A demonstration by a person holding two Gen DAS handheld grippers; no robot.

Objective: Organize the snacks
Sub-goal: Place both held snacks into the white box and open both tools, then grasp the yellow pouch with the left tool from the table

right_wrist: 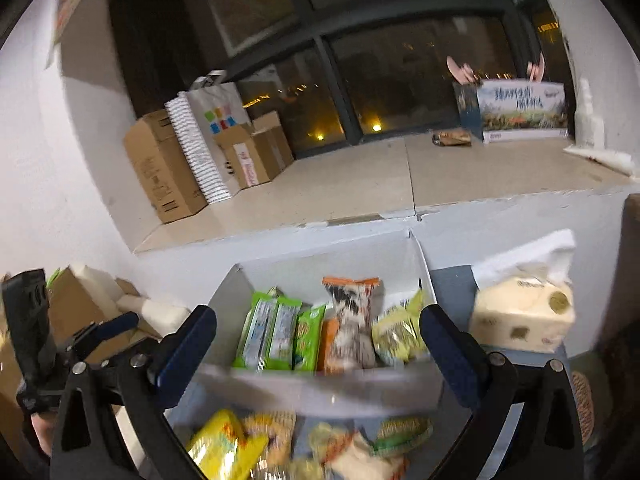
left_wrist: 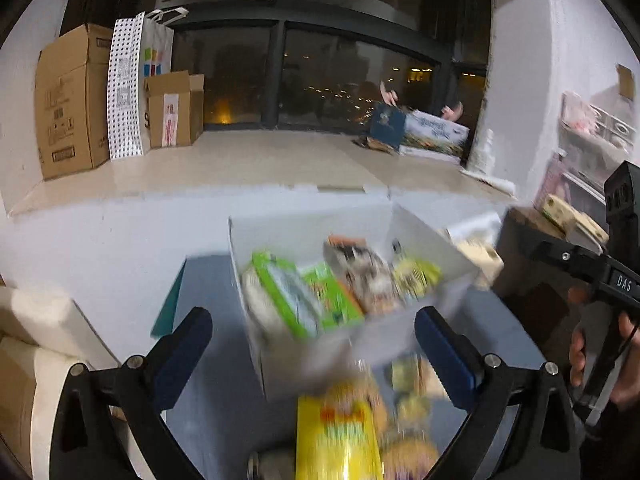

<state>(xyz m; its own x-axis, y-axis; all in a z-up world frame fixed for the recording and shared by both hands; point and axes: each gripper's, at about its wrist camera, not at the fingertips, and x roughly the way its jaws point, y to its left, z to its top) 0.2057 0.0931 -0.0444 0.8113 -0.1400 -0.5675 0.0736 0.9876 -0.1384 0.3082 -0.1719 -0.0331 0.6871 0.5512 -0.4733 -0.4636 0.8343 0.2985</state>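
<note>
A white open box [left_wrist: 424, 236] [right_wrist: 320, 256] stands on the blue-grey table and holds several snack packs: green ones [right_wrist: 276, 332], an orange-and-black one [right_wrist: 352, 320], a yellow-green one [right_wrist: 398, 332]. Loose snacks lie in front of the box, among them a yellow packet [left_wrist: 336, 436] [right_wrist: 224, 448]. My left gripper [left_wrist: 314, 344] hangs open above the box's near wall, with nothing between its fingers. My right gripper [right_wrist: 318, 346] is open too, wide over the box's front edge, and holds nothing. The right gripper's body [left_wrist: 616, 276] shows at the right of the left wrist view.
A tissue pack [right_wrist: 524, 320] sits right of the box. Behind the table runs a white ledge with a tiled sill [left_wrist: 256, 160], cardboard boxes [left_wrist: 72, 100] and a paper bag [left_wrist: 156, 76] at its left, and a printed carton [right_wrist: 520, 112] by the dark window.
</note>
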